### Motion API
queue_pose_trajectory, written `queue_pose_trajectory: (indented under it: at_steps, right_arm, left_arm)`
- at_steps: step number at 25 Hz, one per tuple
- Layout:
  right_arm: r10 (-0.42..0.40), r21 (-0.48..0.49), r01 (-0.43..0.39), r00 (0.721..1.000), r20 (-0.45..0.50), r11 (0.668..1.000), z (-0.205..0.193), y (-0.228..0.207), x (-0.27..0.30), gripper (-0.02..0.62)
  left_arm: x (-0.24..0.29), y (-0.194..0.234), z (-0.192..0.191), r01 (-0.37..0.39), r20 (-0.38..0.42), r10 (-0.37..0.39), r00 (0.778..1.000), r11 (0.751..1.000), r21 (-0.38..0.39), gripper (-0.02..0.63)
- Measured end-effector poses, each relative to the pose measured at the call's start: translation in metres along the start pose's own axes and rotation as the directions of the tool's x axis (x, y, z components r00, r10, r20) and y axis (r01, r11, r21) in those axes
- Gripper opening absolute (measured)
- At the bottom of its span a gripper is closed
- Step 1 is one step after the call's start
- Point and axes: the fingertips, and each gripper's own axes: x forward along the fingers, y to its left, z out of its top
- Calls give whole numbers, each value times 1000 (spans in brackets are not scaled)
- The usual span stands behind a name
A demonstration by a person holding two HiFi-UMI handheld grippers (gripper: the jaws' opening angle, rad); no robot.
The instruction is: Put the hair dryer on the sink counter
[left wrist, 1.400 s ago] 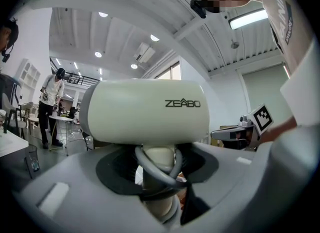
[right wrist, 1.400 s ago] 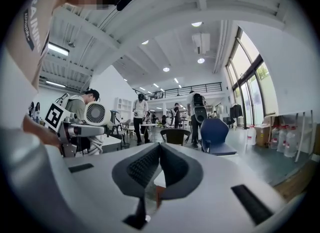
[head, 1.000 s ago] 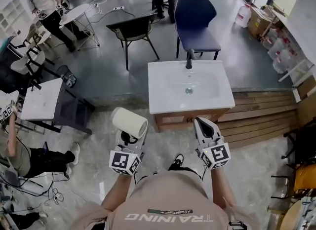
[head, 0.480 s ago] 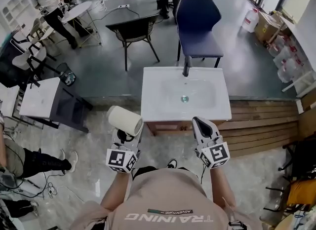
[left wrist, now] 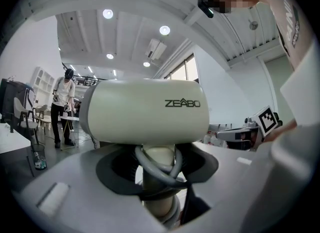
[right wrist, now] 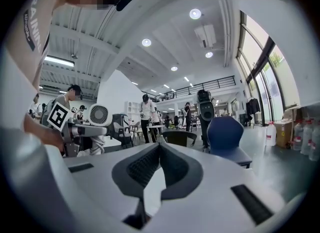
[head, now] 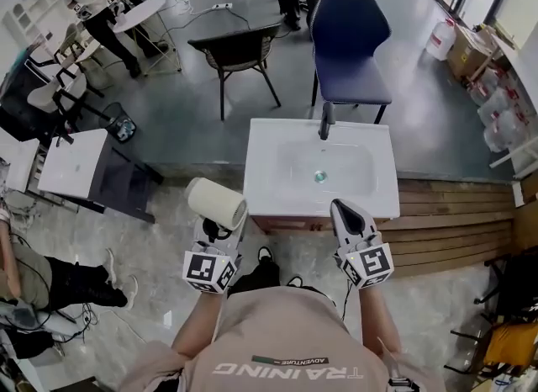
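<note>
My left gripper is shut on the handle of a cream hair dryer, whose barrel stands above the jaws, just left of the white sink counter. In the left gripper view the hair dryer fills the middle, its grey cord looped round the handle between the jaws of the left gripper. My right gripper is shut and empty, held at the counter's front right edge; in its own view the right gripper shows its tips touching. The basin has a dark tap at the back.
A blue chair and a dark chair stand behind the sink. A wooden step platform lies to the right. A small white table is at the left. People stand at the far left and back.
The view has shifted as the person steps closer; the sink counter now lies nearer the grippers. Both grippers keep their pose, the left still holding the hair dryer.
</note>
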Motion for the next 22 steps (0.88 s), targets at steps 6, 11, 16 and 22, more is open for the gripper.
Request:
queue_pose_trajectory:
  at_steps: [6, 11, 16, 22]
  right_arm:
    - [-31, 10, 31, 999, -7, 999, 0, -16, 24, 6]
    - [-65, 5, 65, 998, -8, 998, 4, -32, 52, 6]
    - [-76, -19, 76, 997, -6, 997, 13, -33, 90, 6]
    - [-102, -34, 101, 994, -28, 994, 12, -43, 118, 6]
  left_arm:
    - [33, 15, 2, 40, -6, -40, 999, 999, -1, 218]
    - [68, 32, 6, 85, -5, -85, 996, 996, 8, 218]
    - [91, 62, 3, 98, -11, -98, 995, 995, -14, 218]
    - [124, 77, -18, 123, -82, -128, 988, 990, -62, 218]
